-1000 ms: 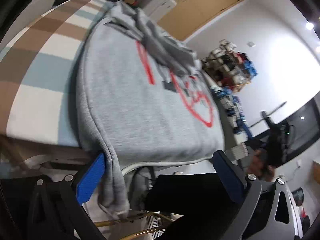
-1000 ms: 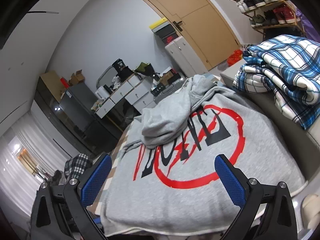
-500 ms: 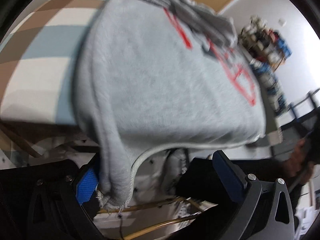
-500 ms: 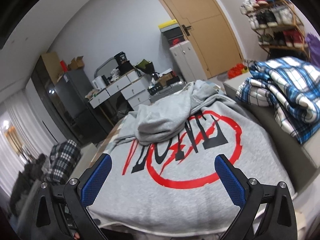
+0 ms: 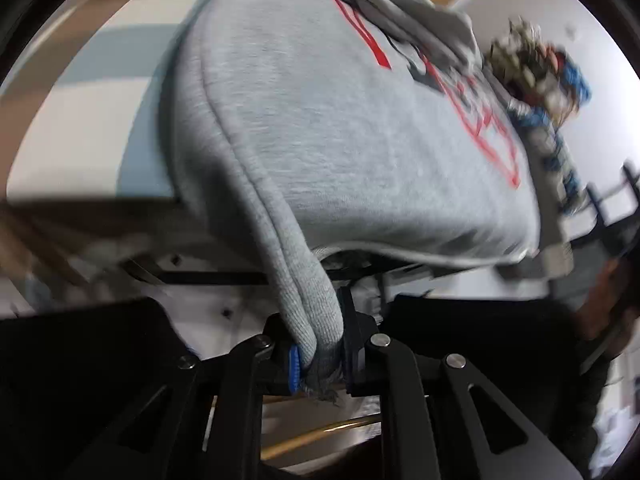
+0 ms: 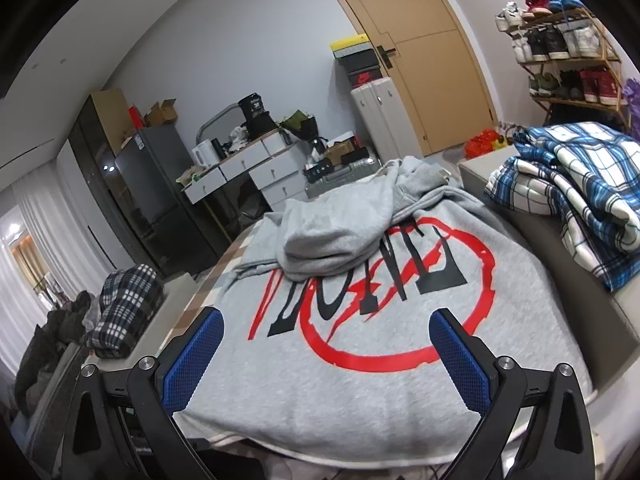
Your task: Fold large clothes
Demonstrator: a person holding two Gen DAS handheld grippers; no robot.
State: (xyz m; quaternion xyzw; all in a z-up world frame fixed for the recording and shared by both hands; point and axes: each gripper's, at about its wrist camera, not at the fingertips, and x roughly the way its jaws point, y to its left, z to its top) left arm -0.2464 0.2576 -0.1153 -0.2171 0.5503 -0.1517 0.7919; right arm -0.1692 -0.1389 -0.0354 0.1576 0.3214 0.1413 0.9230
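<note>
A grey sweatshirt (image 6: 360, 344) with a red and black print lies spread over the bench (image 5: 80, 128), one hem corner hanging off the edge. The left tongs (image 5: 320, 356) are closing, clamped on that corner. The right tongs (image 6: 324, 352) hover wide apart above the print.

Motion blur is smearing the left wrist view, worst toward its right edge, where the shoe rack (image 5: 536, 72) is dissolving into streaks. The right wrist view is staying sharp under even, cool ceiling light, with warm daylight glowing through the curtains (image 6: 28, 248) at far left. Fisheye distortion is bending the door (image 6: 420, 40) and walls, and black vignetting is ringing both pictures
</note>
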